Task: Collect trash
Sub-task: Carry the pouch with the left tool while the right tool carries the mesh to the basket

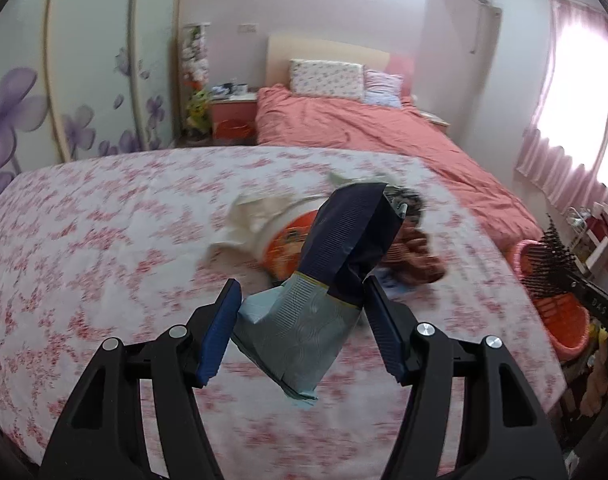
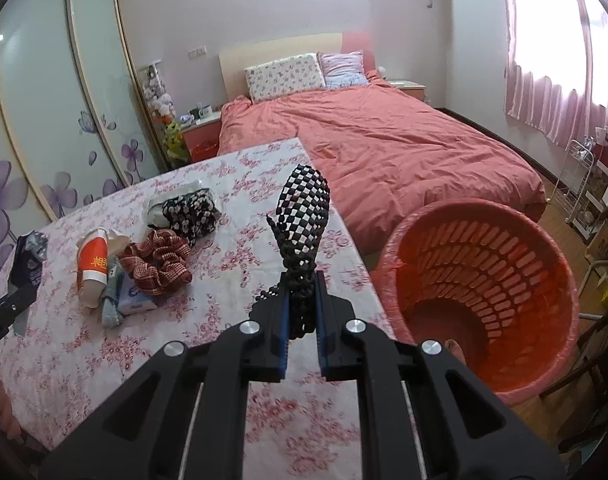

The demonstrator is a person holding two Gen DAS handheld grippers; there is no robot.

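- Left tongs (image 1: 302, 312) grasp a crumpled blue paper carton (image 1: 328, 264), lifted above the floral bench (image 1: 104, 216); it looks light and crushable, so I'd hold its flattened lower end.
- Right tongs (image 2: 302, 312) are clenched on a black-and-white checkered mesh piece (image 2: 304, 216) (soft, limp), beside the red basket (image 2: 484, 272).
- On the bench, a paper cup (image 2: 93, 266) carries yellow characters I can't read.

The room is lit by daylight from the curtained window (image 1: 576, 92) at the right, which is overexposed to white. The floral tablecloth (image 1: 104, 240) is smeared by motion blur in the left wrist view. Straight lines are bent near the dark fisheye edges.
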